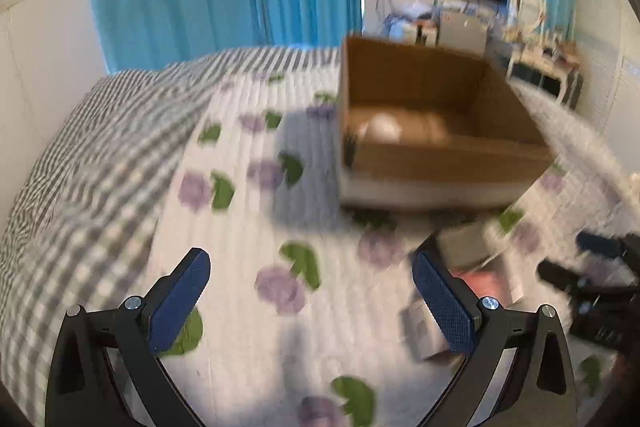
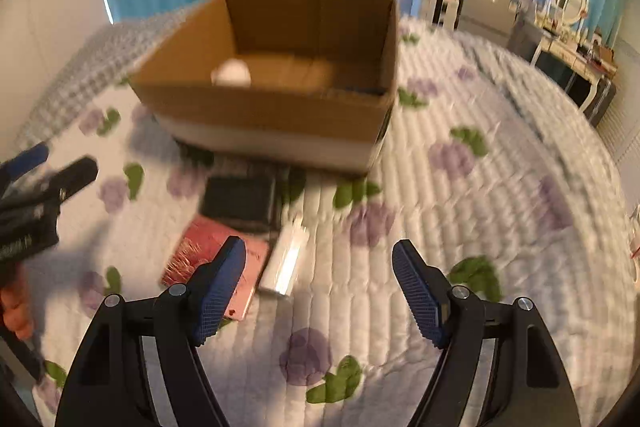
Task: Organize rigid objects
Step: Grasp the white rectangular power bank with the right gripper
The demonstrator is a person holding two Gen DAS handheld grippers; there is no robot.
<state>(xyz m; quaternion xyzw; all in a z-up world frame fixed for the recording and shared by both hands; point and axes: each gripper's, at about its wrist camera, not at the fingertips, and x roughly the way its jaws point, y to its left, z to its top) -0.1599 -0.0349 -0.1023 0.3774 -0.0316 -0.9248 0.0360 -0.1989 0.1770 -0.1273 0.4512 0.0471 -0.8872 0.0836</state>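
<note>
On the quilted bed (image 2: 460,211), box (image 2: 280,115) upper centre, pink book (image 2: 208,247), black case (image 2: 240,199) and tube (image 2: 286,259) lower left; both grippers (image 2: 320,291) (image 1: 312,299) open, empty; straddle one item squarely before closing.

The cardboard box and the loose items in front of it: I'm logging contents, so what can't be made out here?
- Cardboard box: motion blur; the white round thing inside stays unidentifiable in both views, and the near wall hides part of the floor.
- Pink item: right wrist view, print blurred, its near end covered by the right gripper.
- Black item: blurred, kind unclear.
- Left wrist view: the left gripper finger covers these items.
</note>
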